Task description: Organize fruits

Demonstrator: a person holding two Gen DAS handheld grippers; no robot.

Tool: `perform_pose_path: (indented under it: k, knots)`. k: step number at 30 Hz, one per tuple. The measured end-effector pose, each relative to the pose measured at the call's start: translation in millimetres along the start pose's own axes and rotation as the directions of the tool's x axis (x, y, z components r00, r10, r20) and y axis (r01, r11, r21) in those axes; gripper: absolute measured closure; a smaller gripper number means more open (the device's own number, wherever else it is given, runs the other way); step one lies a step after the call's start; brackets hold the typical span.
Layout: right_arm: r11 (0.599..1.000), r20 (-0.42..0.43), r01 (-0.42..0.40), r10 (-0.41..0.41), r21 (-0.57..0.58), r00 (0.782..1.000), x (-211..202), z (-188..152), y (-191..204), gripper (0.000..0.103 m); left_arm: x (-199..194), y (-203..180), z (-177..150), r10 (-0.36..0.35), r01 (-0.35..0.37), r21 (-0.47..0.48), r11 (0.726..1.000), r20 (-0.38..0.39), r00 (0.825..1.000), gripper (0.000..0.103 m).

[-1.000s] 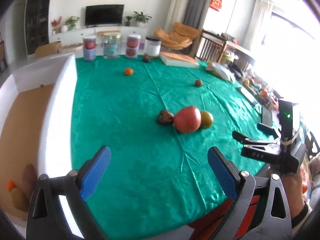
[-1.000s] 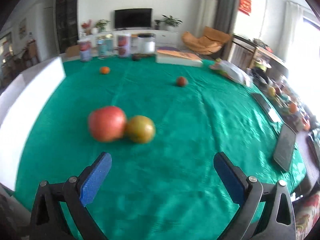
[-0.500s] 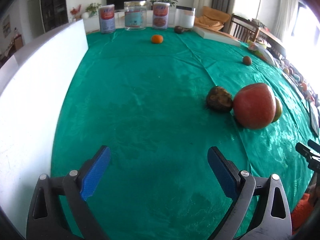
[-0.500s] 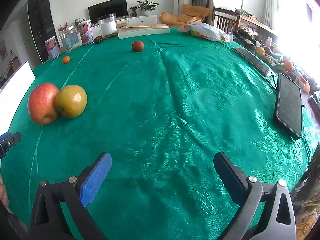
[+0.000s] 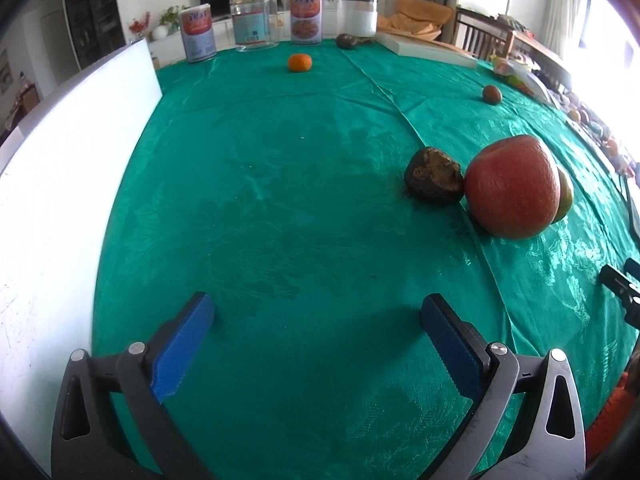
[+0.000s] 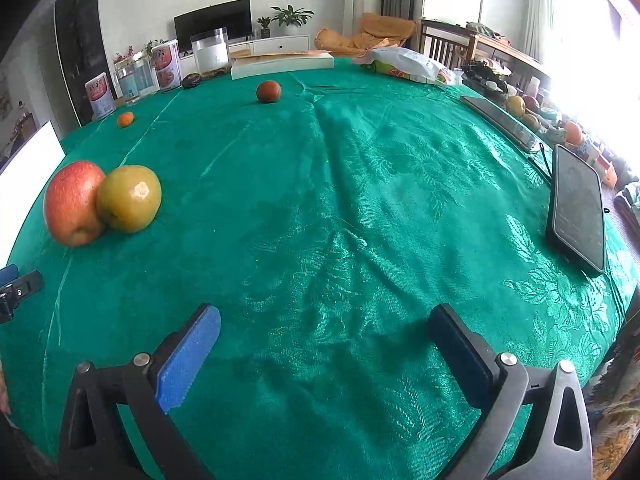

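Observation:
On the green tablecloth a red apple (image 5: 512, 188) touches a dark brown fruit (image 5: 434, 176) on its left, and a yellow-green fruit (image 5: 564, 196) peeks out behind it. A small orange (image 5: 299, 62) and a red-brown fruit (image 5: 491, 94) lie farther back. My left gripper (image 5: 318, 304) hovers low over bare cloth, short and left of the cluster, its jaws opening with nothing between them. My right gripper (image 6: 326, 312) is open and empty over bare cloth, with the apple (image 6: 72, 202) and yellow-green fruit (image 6: 129, 198) far to its left.
A white box wall (image 5: 60, 160) runs along the left. Several cans and jars (image 5: 306, 16) and a flat white box (image 5: 424, 48) line the far edge. A dark phone (image 6: 578, 208) and a tablet (image 6: 500, 120) lie near the right edge.
Both grippers have sunk closer to the table. The left view has tilted away from the box's inside, and the apple cluster now looks larger and nearer. No fruit has moved.

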State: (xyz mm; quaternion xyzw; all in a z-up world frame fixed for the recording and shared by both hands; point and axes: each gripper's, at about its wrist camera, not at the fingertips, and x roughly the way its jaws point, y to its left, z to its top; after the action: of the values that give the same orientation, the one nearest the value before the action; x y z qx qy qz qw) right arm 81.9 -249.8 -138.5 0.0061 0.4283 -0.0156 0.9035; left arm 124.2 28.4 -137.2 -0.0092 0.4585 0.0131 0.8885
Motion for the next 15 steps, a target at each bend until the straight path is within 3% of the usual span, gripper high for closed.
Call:
perform_pose_path:
  k: [15]
  knots:
    - [1.000, 0.008, 0.003, -0.003, 0.003, 1.000, 0.0, -0.4, -0.2, 0.000, 0.3, -0.1, 0.0, 0.001, -0.001, 0.000, 1.000, 0.000, 1.000, 0.000]
